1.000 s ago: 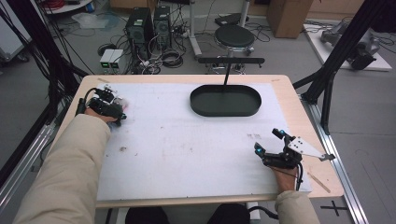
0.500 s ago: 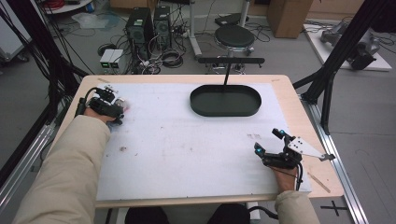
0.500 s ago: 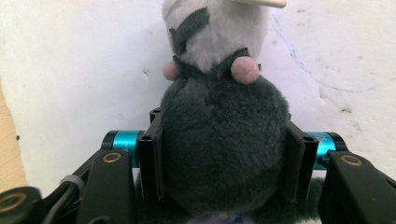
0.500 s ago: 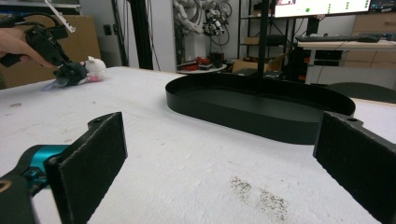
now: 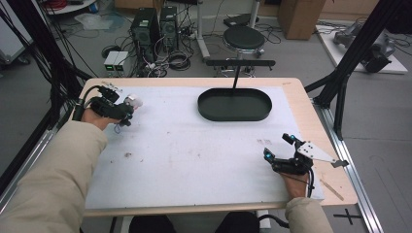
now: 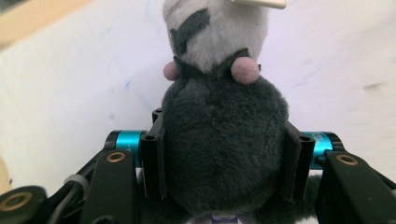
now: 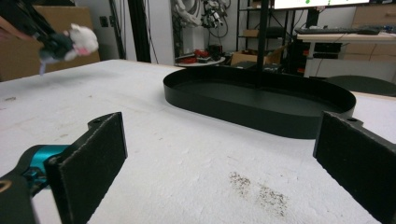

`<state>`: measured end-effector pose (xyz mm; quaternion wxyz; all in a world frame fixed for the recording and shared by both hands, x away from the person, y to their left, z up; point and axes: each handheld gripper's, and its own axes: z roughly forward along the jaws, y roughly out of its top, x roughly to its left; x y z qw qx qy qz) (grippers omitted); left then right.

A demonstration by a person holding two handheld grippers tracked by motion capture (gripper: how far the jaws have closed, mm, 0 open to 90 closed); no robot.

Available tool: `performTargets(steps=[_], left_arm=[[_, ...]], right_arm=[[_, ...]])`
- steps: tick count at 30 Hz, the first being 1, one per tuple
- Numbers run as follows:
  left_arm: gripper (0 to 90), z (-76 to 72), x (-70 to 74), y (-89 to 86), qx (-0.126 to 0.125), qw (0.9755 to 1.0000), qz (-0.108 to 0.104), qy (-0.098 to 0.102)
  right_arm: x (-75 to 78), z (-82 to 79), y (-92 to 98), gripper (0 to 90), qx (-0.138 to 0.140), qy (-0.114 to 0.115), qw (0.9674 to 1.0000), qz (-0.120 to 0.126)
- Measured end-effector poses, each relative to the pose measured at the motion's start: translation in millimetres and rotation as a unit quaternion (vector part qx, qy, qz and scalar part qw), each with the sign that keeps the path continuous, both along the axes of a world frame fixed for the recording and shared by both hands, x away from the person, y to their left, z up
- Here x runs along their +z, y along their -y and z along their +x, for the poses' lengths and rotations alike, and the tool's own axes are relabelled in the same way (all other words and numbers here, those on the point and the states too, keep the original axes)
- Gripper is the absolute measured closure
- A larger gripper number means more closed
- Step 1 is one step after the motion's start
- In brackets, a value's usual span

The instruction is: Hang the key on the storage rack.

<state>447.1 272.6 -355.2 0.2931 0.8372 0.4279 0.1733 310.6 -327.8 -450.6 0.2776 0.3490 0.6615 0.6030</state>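
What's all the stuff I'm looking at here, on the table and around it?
plush toy: one, dark grey body with white head and pink bits, clamped in the left gripper above the table's far left corner
tray: one, black, oval, empty, far middle of the table
mat: one, white, speckled with dirt, covering most of the table
table: one, pale wood
stool: one, black, on the floor beyond the table
computer towers: two, black, on the floor among cables
left gripper: one, black, shut on the plush toy
right gripper: one, black, jaws open, near right of the table
sleeves: two, beige
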Motion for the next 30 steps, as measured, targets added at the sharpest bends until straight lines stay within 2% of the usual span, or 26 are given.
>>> performTargets(steps=[1,2,3,4,5,6,7,9,10,13,14,15,16,17,18,19,20,22,23,24,25,26,27,28,29,30], left_arm=[[47.3,-4.2,5.2,2.6,-0.011,0.9999,0.0,0.004],[47.3,-4.2,5.2,2.6,-0.011,0.9999,0.0,0.004],[47.3,-12.5,16.0,7.6,-0.032,0.9993,-0.006,0.015],[47.3,-16.8,20.3,9.7,-0.04,0.9987,-0.02,0.023],[47.3,-16.8,20.3,9.7,-0.04,0.9987,-0.02,0.023],[47.3,-21.5,25.0,12.5,-0.053,0.9977,-0.032,0.028],[47.3,-28.0,29.5,17.4,-0.069,0.9965,-0.033,0.033],[47.3,-34.0,34.2,23.0,-0.091,0.9947,-0.03,0.036],[47.3,-34.0,34.2,23.0,-0.091,0.9947,-0.03,0.036],[47.3,-41.5,42.0,31.8,-0.116,0.9913,-0.046,0.044],[47.3,-45.5,47.2,38.9,-0.134,0.9885,-0.048,0.049],[47.3,-45.5,47.2,38.9,-0.134,0.9885,-0.048,0.049],[47.3,-47.7,50.2,42.4,-0.144,0.987,-0.049,0.05],[47.3,-52.2,54.8,50.2,-0.163,0.9833,-0.057,0.056],[47.3,-52.2,54.8,50.2,-0.163,0.9833,-0.057,0.056],[47.3,-54.6,56.6,54.5,-0.173,0.9811,-0.063,0.058],[47.2,-60.3,60.3,62.4,-0.193,0.9767,-0.068,0.065],[47.3,-66.5,63.0,69.7,-0.21,0.9725,-0.075,0.068],[47.2,-66.5,63.0,69.7,-0.21,0.9725,-0.075,0.068],[47.2,-72.3,63.3,76.5,-0.229,0.9675,-0.081,0.069],[47.2,-74.8,62.1,79.9,-0.238,0.9652,-0.086,0.068],[47.2,-74.8,62.1,79.9,-0.238,0.9652,-0.086,0.068],[47.2,-80.3,59.5,87.1,-0.252,0.9612,-0.092,0.063],[47.2,-80.3,59.5,87.1,-0.252,0.9612,-0.092,0.063],[47.2,-85.1,58.3,94.6,-0.266,0.957,-0.096,0.065],[47.2,-86.7,58.7,97.8,-0.273,0.9549,-0.097,0.065]], right_arm=[[0.1,1.0,-0.2,1.9,-0.002,0.002,1.0,-0.002],[0.5,1.3,-0.5,1.9,-0.004,-0.002,1.0,-0.006],[0.9,2.0,-1.7,1.9,-0.006,-0.007,0.9999,-0.009],[1.1,2.5,-2.4,1.9,-0.007,-0.009,0.9998,-0.013],[1.7,3.8,-3.3,1.9,-0.006,-0.01,0.9997,-0.021],[2.3,4.7,-5.0,2.0,-0.002,-0.019,0.9994,-0.029],[3.0,5.3,-6.2,1.9,-0.001,-0.025,0.9992,-0.032],[5.0,6.3,-6.6,2.0,0.003,-0.028,0.9992,-0.027],[6.9,6.0,-6.7,1.9,0.005,-0.029,0.9994,-0.02],[13.3,5.5,-7.4,1.9,0.006,-0.025,0.9996,-0.009],[23.6,5.5,-10.3,1.9,0.014,-0.021,0.9996,-0.011],[23.6,5.5,-10.3,1.9,0.014,-0.021,0.9996,-0.011],[33.4,6.4,-13.5,1.9,0.028,-0.019,0.9993,-0.013],[39.4,6.6,-15.9,1.9,0.036,-0.023,0.999,-0.012],[45.7,7.4,-17.9,1.9,0.048,-0.025,0.9985,-0.01],[52.2,7.8,-20.5,1.9,0.061,-0.03,0.9976,-0.003],[59.4,7.9,-23.6,1.9,0.071,-0.032,0.997,-0.003],[74.1,8.3,-29.6,1.9,0.088,-0.024,0.9958,-0.011],[81.4,8.8,-32.9,1.9,0.097,-0.022,0.995,-0.014],[90.5,9.5,-36.7,1.9,0.107,-0.023,0.9938,-0.018],[95.8,10.1,-39.3,1.8,0.114,-0.023,0.993,-0.021],[102.6,11.1,-42.9,1.9,0.119,-0.025,0.9922,-0.027],[108.9,12.1,-46.7,1.9,0.129,-0.028,0.9908,-0.031],[115.1,13.4,-50.5,1.9,0.14,-0.031,0.9891,-0.034],[121.7,14.5,-54.8,1.9,0.15,-0.033,0.9874,-0.04],[128.3,15.6,-59.2,1.9,0.159,-0.036,0.9854,-0.048]])
